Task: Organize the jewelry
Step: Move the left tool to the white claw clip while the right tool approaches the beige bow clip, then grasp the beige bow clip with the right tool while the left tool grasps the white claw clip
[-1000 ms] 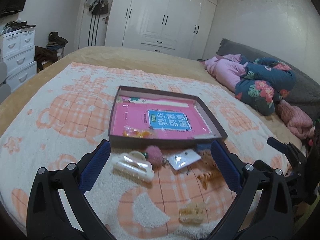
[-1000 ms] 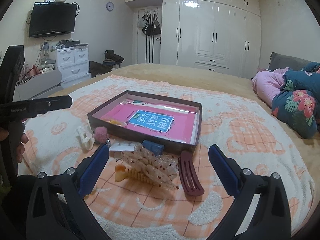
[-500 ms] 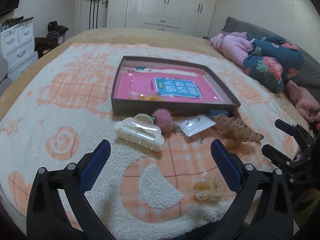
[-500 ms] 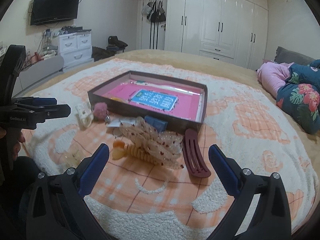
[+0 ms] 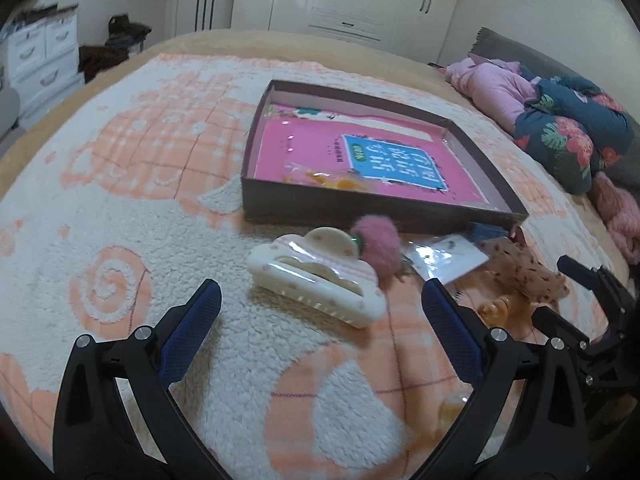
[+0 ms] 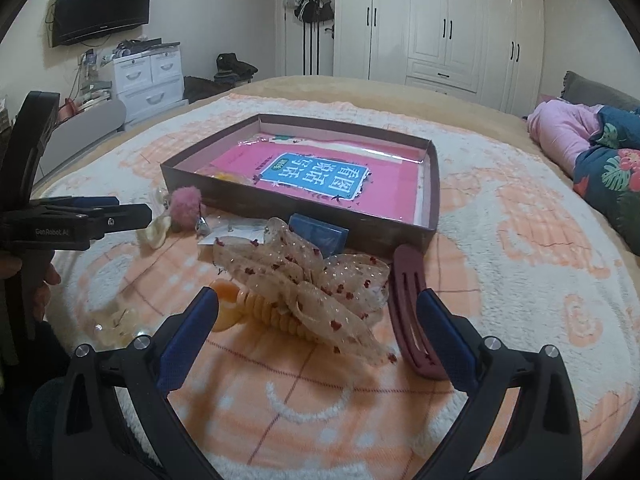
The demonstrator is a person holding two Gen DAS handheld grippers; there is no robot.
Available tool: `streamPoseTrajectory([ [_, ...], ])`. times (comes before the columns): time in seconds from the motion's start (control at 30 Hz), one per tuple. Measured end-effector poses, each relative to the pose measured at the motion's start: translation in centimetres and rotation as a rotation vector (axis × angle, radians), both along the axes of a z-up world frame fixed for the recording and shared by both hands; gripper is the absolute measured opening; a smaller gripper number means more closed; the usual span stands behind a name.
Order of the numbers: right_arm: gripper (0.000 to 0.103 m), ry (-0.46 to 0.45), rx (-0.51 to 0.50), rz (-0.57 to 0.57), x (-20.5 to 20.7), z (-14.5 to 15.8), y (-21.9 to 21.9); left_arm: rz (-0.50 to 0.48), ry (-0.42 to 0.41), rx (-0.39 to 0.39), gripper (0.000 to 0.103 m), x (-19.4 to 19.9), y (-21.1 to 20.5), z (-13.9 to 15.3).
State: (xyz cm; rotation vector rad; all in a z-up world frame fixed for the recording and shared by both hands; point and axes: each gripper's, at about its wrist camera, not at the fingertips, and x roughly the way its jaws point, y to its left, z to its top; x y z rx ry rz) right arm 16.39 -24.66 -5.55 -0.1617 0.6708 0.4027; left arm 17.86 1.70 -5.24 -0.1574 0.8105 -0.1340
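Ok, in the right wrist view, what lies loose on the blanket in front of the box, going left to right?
Cream claw clip → pink pompom → orange claw clip → sheer dotted bow → maroon hair clip.

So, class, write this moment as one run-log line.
left hand-held gripper: open, over cream claw clip | right hand-held gripper: open, over bow clip

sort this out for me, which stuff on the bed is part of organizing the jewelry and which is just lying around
Part of the job:
- brown box
- cream claw clip
- pink pompom
- dotted bow clip
- maroon hair clip
- small packet
- left gripper, open
- right gripper, open

Just lying about:
- pink and floral clothes
- white drawers
- TV
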Motion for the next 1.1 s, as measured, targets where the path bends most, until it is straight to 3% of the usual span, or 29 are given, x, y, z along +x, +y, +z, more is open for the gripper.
streamPoseTrajectory([
  [0.2,0.074,0.007,0.012,0.001,0.7,-0.2,0.3,-0.003,0.026,-0.054,0.092,0.9,0.6,-0.8],
  [0.37,0.041,0.006,0.025,0.005,0.6,-0.3,0.0,0.001,0.043,-0.053,0.092,1.7,0.6,-1.4],
  [0.43,0.024,-0.008,0.031,-0.002,0.4,-0.1,-0.3,-0.002,0.046,-0.044,0.092,1.9,0.4,-1.5],
  [0.53,0.018,-0.015,0.04,-0.005,0.2,0.1,-0.8,-0.004,0.043,-0.036,0.091,2.1,0.3,-1.6],
  [0.77,0.018,-0.017,0.068,-0.02,-0.3,0.7,-1.6,-0.018,0.045,-0.034,0.067,2.3,0.4,-1.7],
  [1.1,0.014,-0.035,0.076,-0.017,-1.1,1.7,-1.5,-0.045,0.013,-0.057,0.066,1.4,0.3,-0.9],
])
